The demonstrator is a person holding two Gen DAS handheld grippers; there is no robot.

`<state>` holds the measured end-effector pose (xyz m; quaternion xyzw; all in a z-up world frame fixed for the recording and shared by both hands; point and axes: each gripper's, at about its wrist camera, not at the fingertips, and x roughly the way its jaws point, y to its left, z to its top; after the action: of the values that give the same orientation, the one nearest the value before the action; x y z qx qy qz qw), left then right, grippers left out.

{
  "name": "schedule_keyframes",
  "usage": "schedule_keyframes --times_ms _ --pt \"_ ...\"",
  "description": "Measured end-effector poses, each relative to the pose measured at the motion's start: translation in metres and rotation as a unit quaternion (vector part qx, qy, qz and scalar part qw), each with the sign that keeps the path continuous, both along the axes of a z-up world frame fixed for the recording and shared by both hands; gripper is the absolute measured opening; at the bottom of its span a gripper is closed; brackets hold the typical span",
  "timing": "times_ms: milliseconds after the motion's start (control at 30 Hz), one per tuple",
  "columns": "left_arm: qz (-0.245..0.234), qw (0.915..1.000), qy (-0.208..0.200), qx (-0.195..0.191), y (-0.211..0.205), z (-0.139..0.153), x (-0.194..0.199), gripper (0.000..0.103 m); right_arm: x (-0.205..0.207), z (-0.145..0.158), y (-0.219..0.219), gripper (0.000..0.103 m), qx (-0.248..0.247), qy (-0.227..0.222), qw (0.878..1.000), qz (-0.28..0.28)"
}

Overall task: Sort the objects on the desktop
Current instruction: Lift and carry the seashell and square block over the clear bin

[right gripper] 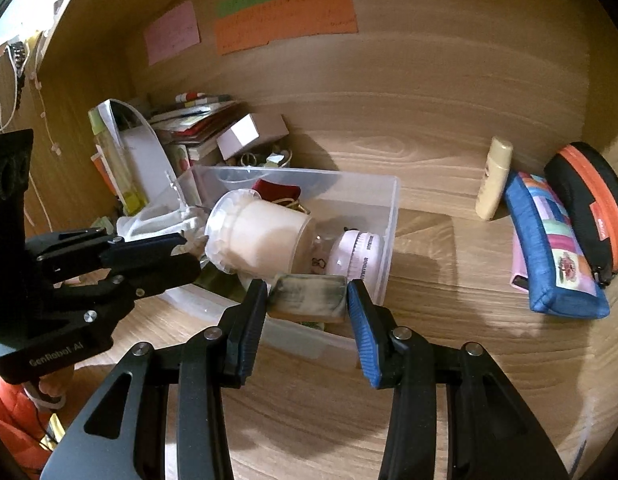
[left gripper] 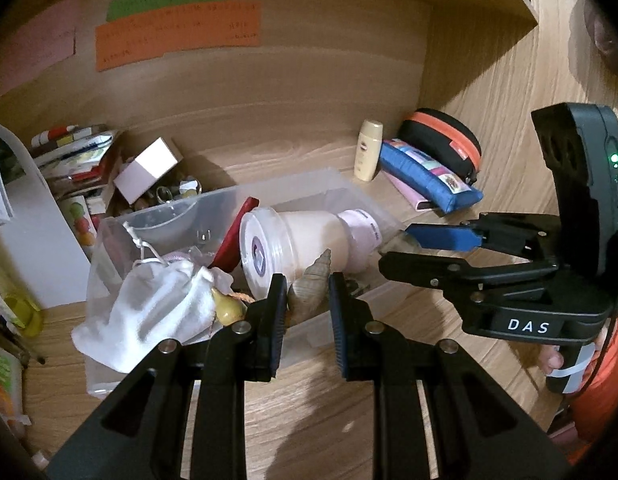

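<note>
My left gripper (left gripper: 308,286) is shut on a brown spiral seashell (left gripper: 311,286) just above the near rim of a clear plastic bin (left gripper: 351,196). My right gripper (right gripper: 307,294) is shut on a flat greenish-grey stone block (right gripper: 307,298), held over the bin's near wall (right gripper: 391,216). The bin holds a big cream jar (left gripper: 305,242) lying on its side, a white cloth pouch (left gripper: 157,308), a red item (left gripper: 235,240) and a small pink-capped jar (right gripper: 357,252). Each gripper shows in the other's view: the right one (left gripper: 401,246), the left one (right gripper: 189,254).
Against the wooden back wall stand a cream lotion bottle (right gripper: 493,178), a blue patchwork pencil case (right gripper: 553,248) and a black-orange zip case (right gripper: 589,200). At the left are stacked books (right gripper: 197,120), a small pinkish box (right gripper: 251,134) and a white folder (left gripper: 37,236). Coloured notes (right gripper: 285,16) hang on the wall.
</note>
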<state>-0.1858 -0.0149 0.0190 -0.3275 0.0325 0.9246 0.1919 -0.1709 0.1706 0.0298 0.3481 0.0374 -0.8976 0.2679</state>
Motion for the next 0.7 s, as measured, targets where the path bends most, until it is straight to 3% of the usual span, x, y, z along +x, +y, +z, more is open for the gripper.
schedule_keyframes --times_ms 600,700 --pt "0.004 0.9999 -0.014 -0.002 0.002 -0.01 -0.007 0.021 0.0 -0.006 -0.014 0.038 0.025 0.013 1.0 0.0" --pt "0.003 0.9998 -0.019 0.004 0.001 -0.009 -0.007 0.021 0.002 -0.004 -0.016 0.042 0.031 0.017 0.999 -0.003"
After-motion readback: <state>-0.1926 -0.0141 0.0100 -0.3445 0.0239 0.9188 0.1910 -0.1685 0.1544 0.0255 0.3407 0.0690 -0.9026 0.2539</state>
